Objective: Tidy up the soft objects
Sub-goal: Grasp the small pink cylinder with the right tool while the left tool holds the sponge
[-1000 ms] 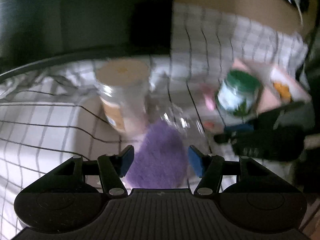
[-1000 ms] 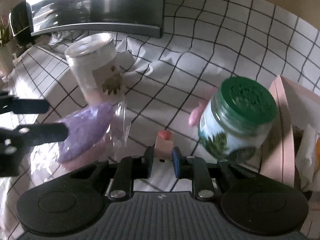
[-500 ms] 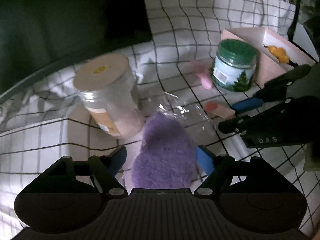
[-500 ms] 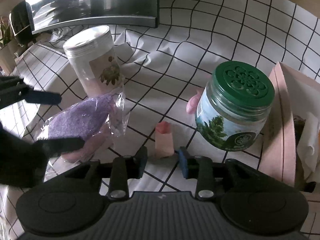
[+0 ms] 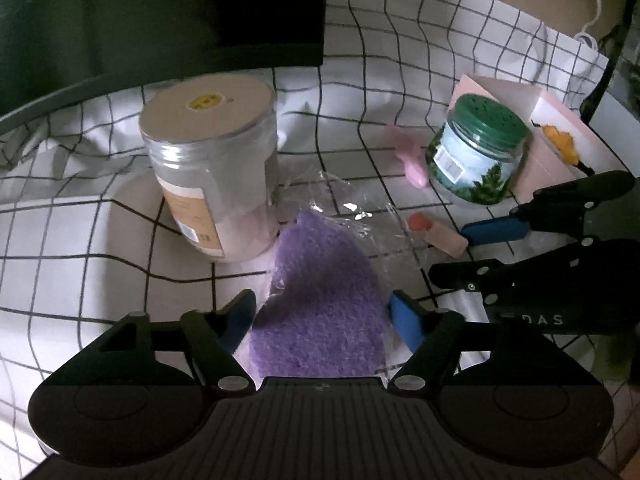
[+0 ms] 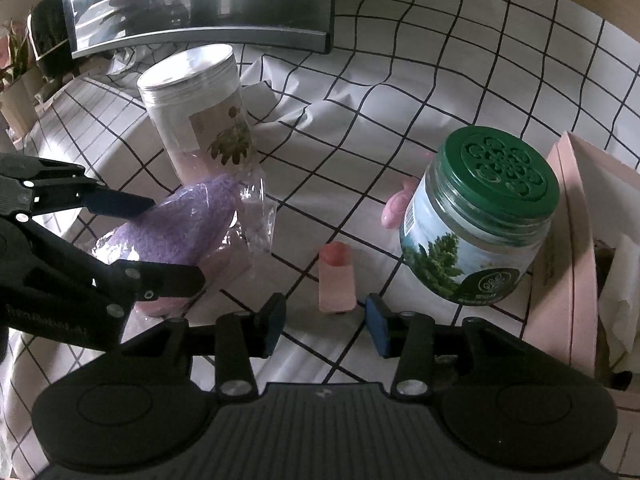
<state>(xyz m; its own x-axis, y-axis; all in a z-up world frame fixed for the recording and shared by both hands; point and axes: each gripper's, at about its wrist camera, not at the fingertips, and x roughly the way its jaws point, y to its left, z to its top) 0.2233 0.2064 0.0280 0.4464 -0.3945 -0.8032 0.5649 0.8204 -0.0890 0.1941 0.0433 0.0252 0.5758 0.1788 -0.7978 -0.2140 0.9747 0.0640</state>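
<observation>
A purple fluffy pad in a clear plastic wrapper lies on the checked cloth; it also shows in the right wrist view. My left gripper is open, its blue pads on either side of the pad without pressing it. A small pink block with a red tip lies just ahead of my right gripper, which is open and empty. The block also shows in the left wrist view. A small pink soft object lies behind the green-lidded jar.
A tall clear jar with a beige lid stands left of the purple pad. A green-lidded jar stands at the right. A pink open box is at the far right. A dark monitor stands behind.
My right gripper let go of the pink block, opened wide and drew back slightly. My left gripper opened wider around the purple pad, which stayed put.
</observation>
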